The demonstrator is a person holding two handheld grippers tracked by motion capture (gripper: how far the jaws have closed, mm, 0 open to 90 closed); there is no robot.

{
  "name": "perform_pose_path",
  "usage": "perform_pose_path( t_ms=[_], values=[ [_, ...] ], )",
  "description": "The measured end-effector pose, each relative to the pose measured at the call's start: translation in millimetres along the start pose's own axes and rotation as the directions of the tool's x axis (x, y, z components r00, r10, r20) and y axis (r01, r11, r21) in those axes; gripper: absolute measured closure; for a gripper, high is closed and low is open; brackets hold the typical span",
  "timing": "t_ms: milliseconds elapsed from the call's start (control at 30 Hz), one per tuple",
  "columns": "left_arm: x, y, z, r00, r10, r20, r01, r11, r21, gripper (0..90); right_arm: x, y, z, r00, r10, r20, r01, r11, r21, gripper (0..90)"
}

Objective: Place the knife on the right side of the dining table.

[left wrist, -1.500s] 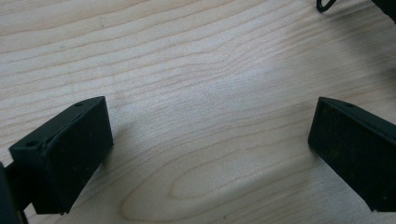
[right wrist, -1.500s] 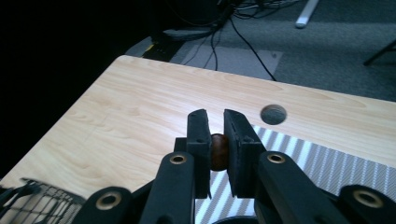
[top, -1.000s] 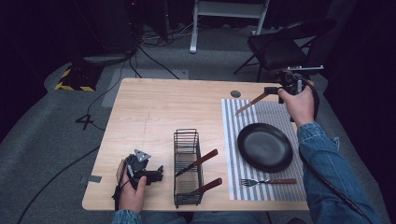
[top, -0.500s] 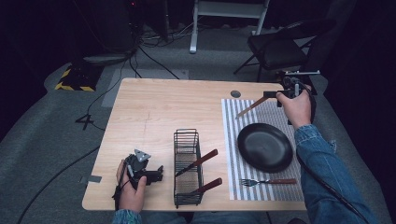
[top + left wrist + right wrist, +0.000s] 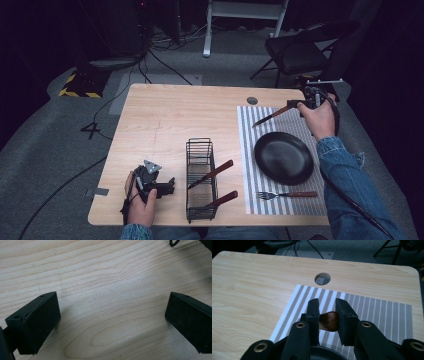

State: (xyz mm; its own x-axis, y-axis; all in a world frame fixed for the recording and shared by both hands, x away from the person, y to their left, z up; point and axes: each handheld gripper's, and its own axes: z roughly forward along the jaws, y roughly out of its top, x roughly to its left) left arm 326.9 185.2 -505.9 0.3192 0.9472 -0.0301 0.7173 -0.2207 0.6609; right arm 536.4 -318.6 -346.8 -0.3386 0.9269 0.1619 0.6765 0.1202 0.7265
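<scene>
The right tool [image 5: 295,104] was clamped on the reddish-brown wooden handle of a knife [image 5: 272,115], held above the far edge of a grey-and-white striped placemat [image 5: 245,150]; in the right gripper view the handle's end [image 5: 329,321] sat between the two jaws. The left tool [image 5: 170,186] rested low at the near left of the light wooden tabletop [image 5: 165,115], jaws wide apart over bare wood. On the placemat lay a round black plate [image 5: 283,157] and a wooden-handled fork [image 5: 286,194]. A black wire basket [image 5: 201,180] held what looked like two more wooden-handled utensils.
</scene>
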Motion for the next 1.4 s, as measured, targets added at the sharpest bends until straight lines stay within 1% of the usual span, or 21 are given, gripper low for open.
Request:
perform_pose_path(
  t_ms=[100,200,433,533,667,967,1233,1400],
  values=[
    [0.0,0.1,0.0,1.0000,0.000,0.001,0.000,1.0000,0.001,0.1,-6.2,-5.6,1.7,0.9997,-0.010,0.023,0.010,1.000,0.001,71.3],
    [0.0,0.1,0.0,1.0000,0.000,0.001,0.000,1.0000,0.001,0.1,-13.8,-11.3,3.1,0.9995,0.009,0.030,-0.009,1.000,0.006,70.0],
    [0.1,0.2,0.0,1.0000,0.001,0.001,-0.001,1.0000,0.002,0.0,-25.9,-22.1,9.2,0.9983,0.012,0.058,-0.013,1.000,0.015,65.0],
    [0.2,0.2,0.0,1.0000,0.003,0.001,-0.003,1.0000,0.002,0.0,-29.5,-26.0,12.7,0.9972,-0.003,0.074,0.001,1.000,0.021,62.3],
    [0.2,0.2,0.0,1.0000,0.004,0.001,-0.004,1.0000,0.002,0.0,-32.8,-30.2,16.3,0.9959,-0.008,0.090,0.005,1.000,0.025,59.9],
    [0.2,0.2,0.1,1.0000,0.003,0.002,-0.003,1.0000,0.002,0.0,-44.9,-39.3,25.0,0.9951,0.031,0.095,-0.034,0.999,0.040,55.8],
    [0.2,0.2,0.1,1.0000,0.003,0.002,-0.003,1.0000,0.002,0.0,-54.5,-46.5,33.9,0.9918,0.075,0.104,-0.079,0.996,0.043,52.3],
    [0.2,0.3,0.1,1.0000,0.003,0.002,-0.003,1.0000,0.002,0.0,-57.8,-50.4,37.6,0.9891,0.098,0.109,-0.104,0.993,0.048,50.6]
  ],
)
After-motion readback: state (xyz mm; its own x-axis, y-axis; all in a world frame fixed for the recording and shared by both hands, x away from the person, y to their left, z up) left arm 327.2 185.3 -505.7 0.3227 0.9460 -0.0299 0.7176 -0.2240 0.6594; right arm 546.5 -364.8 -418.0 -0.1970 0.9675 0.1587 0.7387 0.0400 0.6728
